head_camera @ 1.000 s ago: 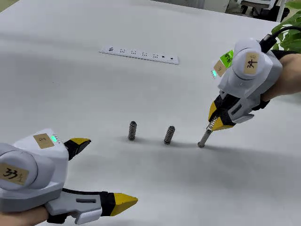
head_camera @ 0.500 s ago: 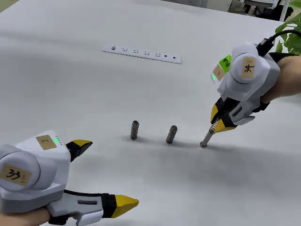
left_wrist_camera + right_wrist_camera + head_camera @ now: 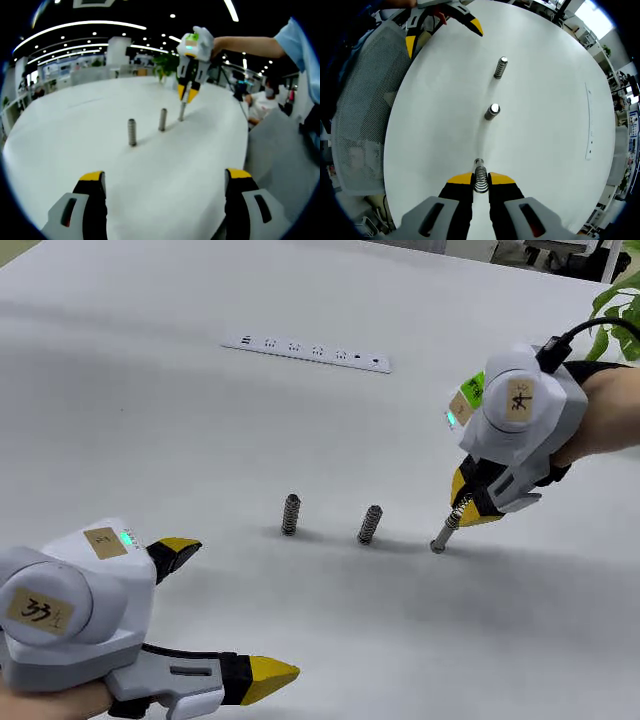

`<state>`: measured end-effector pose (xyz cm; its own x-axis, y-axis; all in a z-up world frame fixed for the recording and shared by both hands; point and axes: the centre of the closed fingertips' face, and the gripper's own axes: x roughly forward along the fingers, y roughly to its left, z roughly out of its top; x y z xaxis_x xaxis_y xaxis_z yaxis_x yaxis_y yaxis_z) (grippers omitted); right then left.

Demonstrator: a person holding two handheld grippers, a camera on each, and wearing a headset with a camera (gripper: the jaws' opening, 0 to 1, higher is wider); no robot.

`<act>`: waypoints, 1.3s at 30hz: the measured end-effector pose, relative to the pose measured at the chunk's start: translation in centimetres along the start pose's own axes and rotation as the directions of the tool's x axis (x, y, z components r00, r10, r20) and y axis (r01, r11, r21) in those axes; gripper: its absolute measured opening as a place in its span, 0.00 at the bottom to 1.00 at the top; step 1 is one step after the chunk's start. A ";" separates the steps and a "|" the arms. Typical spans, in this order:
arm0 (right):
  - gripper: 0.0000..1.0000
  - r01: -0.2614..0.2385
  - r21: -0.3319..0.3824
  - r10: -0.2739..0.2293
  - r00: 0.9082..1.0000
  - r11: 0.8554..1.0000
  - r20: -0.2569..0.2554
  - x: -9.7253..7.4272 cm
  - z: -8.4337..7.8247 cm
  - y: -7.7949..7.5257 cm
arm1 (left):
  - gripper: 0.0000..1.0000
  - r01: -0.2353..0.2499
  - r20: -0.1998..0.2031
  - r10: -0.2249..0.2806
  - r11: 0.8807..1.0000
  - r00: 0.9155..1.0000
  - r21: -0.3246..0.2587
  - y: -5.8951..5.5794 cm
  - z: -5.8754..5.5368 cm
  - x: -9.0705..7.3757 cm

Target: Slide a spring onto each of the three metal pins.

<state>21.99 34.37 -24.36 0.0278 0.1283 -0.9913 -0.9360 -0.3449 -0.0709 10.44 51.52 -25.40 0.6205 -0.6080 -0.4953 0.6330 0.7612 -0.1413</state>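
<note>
The right claw (image 3: 468,510) is clamped on a light, bendy spring (image 3: 480,178) atop the third pin (image 3: 438,540) on the counter (image 3: 150,420). A gentle mid-coil hold probably prevents buckling. The left claw (image 3: 240,608) gapes apart.

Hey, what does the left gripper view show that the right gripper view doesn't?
Left gripper view, not the right: ceiling lights and a seated person past the table's edge. Right gripper view, not the left: a mesh chair back and a white power strip. Both: the white table, one sprung pin, a second sprung pin, and the right gripper shut on the third spring at the last pin.
</note>
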 end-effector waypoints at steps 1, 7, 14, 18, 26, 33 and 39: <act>0.12 0.000 -0.001 0.000 1.000 1.000 -0.002 0.1 0.0 0.0 | 1.00 0.000 -0.001 0.000 1.000 1.000 0.001 0.0 0.0 0.0; 0.12 -0.007 -0.007 0.007 1.000 1.000 -0.010 0.6 0.2 0.0 | 1.00 0.001 -0.002 -0.001 1.000 1.000 -0.005 0.0 -0.2 -0.1; 0.12 -0.020 -0.012 0.019 1.000 1.000 -0.018 1.6 0.2 -0.3 | 1.00 -0.003 -0.002 0.003 1.000 1.000 -0.016 0.3 -0.5 -0.2; 0.12 -0.026 -0.019 0.026 0.999 0.999 -0.030 2.0 0.1 -0.2 | 1.00 -0.006 -0.004 0.005 1.000 1.000 -0.019 0.4 -0.7 -0.3; 0.13 -0.037 -0.014 0.036 0.999 0.999 -0.040 2.8 -0.1 -0.1 | 1.00 -0.005 -0.006 0.005 1.000 1.000 -0.028 0.6 -1.0 -0.3; 0.13 -0.048 -0.014 0.047 0.998 0.999 -0.046 3.5 -0.1 0.2 | 1.00 -0.006 -0.003 0.006 0.999 1.000 -0.035 0.6 -1.1 -0.3; 0.13 -0.048 -0.012 0.047 0.998 0.999 -0.051 3.8 -0.1 0.4 | 1.00 -0.005 -0.003 0.005 0.999 1.000 -0.037 0.7 -1.1 -0.3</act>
<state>21.76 34.60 -28.14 0.0016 0.0639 -0.9980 -0.9318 -0.3620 -0.0247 10.17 52.46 -26.27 0.6225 -0.6033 -0.4985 0.6121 0.7722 -0.1703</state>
